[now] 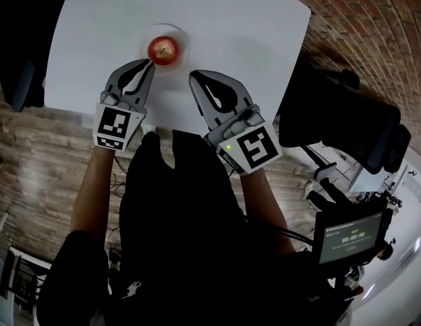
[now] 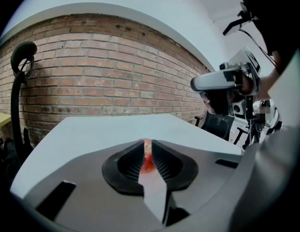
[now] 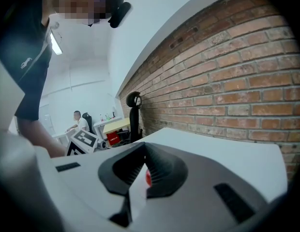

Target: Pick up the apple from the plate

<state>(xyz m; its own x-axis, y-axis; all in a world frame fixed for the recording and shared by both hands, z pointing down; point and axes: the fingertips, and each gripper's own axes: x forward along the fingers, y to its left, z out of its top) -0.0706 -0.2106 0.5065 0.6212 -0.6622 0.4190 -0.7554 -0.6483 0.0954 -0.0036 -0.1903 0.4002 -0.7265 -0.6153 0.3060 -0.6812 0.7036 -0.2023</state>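
The apple (image 1: 162, 49) sits on a small white plate (image 1: 182, 41) on the white bench (image 1: 231, 19). It lies not far from the bench's near edge, roughly midway between its left and right edges. The apple is red with a paler patch on top, and it rests upright in the middle of the plate.

The left gripper (image 1: 148, 65) reaches in over the near edge, its tip at the plate's near-left rim, just beside the apple. Whether it touches the fruit cannot be told from the head view. In the left gripper view its ribbed black fingers (image 2: 133, 163) are pressed together with nothing pinched. Only a thin slit is left between them, and a strip of the red apple (image 2: 148, 162) shows through it just beyond the tips.

The right gripper (image 1: 195, 80) also comes in over the near edge, to the near right of the plate and clear of the apple. Its fingers (image 3: 159, 170) are likewise pressed together and empty. A small red patch of the apple (image 3: 148, 178) is visible between them, farther off.

A brick wall (image 2: 101, 81) runs behind the bench's far side. A black office chair (image 1: 346, 121) stands off the bench's right edge.
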